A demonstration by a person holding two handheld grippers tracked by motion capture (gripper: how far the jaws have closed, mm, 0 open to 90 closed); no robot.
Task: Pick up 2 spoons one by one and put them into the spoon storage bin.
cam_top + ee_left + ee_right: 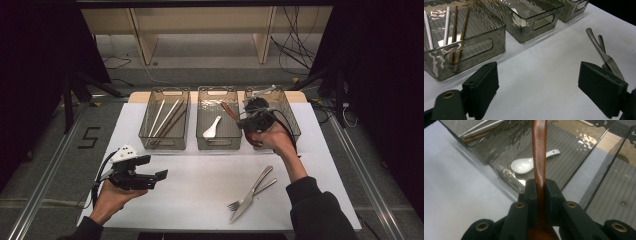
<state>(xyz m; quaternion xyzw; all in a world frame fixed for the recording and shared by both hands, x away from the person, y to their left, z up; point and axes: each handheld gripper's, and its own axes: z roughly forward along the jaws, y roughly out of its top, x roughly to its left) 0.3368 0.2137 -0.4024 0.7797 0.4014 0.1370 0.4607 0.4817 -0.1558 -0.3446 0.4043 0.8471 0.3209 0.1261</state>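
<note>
My right gripper (243, 121) (540, 192) is shut on a brown wooden spoon (229, 111) (539, 150). It holds the spoon above the near right corner of the middle bin (218, 142), handle pointing over that bin. A white ceramic spoon (212, 128) (524, 165) lies inside the middle bin. My left gripper (152, 167) (539, 87) hovers open over the white table's near left, with nothing between its pads. A metal fork and knife (251, 192) (604, 52) lie crossed on the table near the front, right of centre.
Three smoky clear bins stand in a row at the table's far side. The left bin (164, 142) (474, 42) holds white and brown chopsticks (166, 119) (456, 32). The right bin (292, 120) stands behind my right hand. A wooden shelf (205, 30) and cables lie beyond the table.
</note>
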